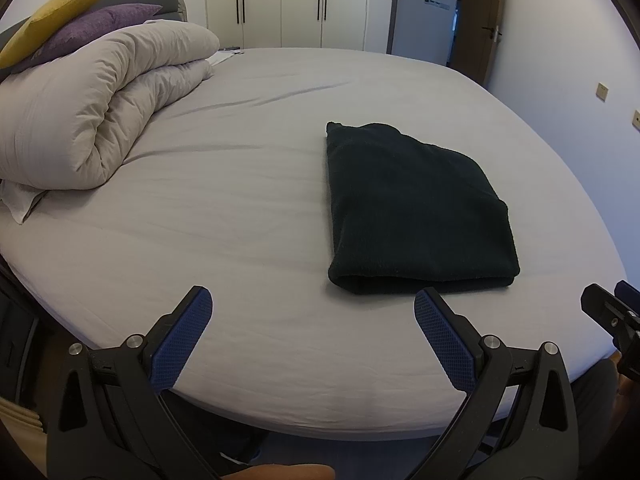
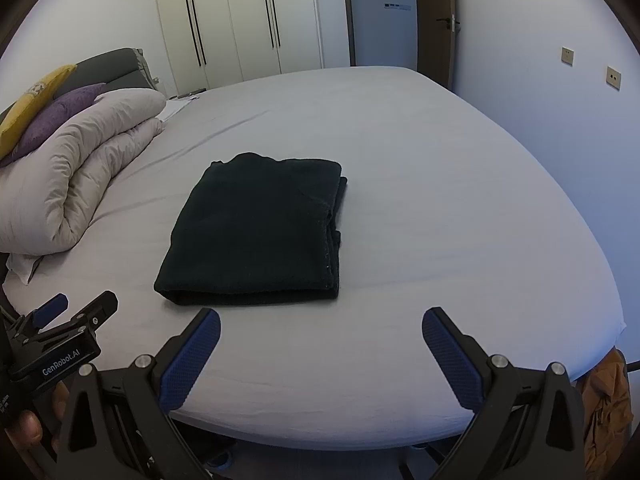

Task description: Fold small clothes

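Left wrist view: left gripper [image 1: 312,308] fingers spread wide, empty, over near edge of bed [image 1: 240,208]. Folded black garment [image 1: 412,212] lies flat just ahead, right of centre. Rolled duvet [image 1: 100,112] far left.
Right wrist view: right gripper [image 2: 322,330] fingers spread, empty; garment [image 2: 256,232] just ahead, left of centre, untouched

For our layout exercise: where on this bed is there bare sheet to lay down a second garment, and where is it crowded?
Free: the bed sheet right of the folded dark garment, out to the wall-side edge; the far stretch toward the wardrobe; the strip between the garment and the rolled duvet. Crowded: the left end, where duvet and cushions pile up.
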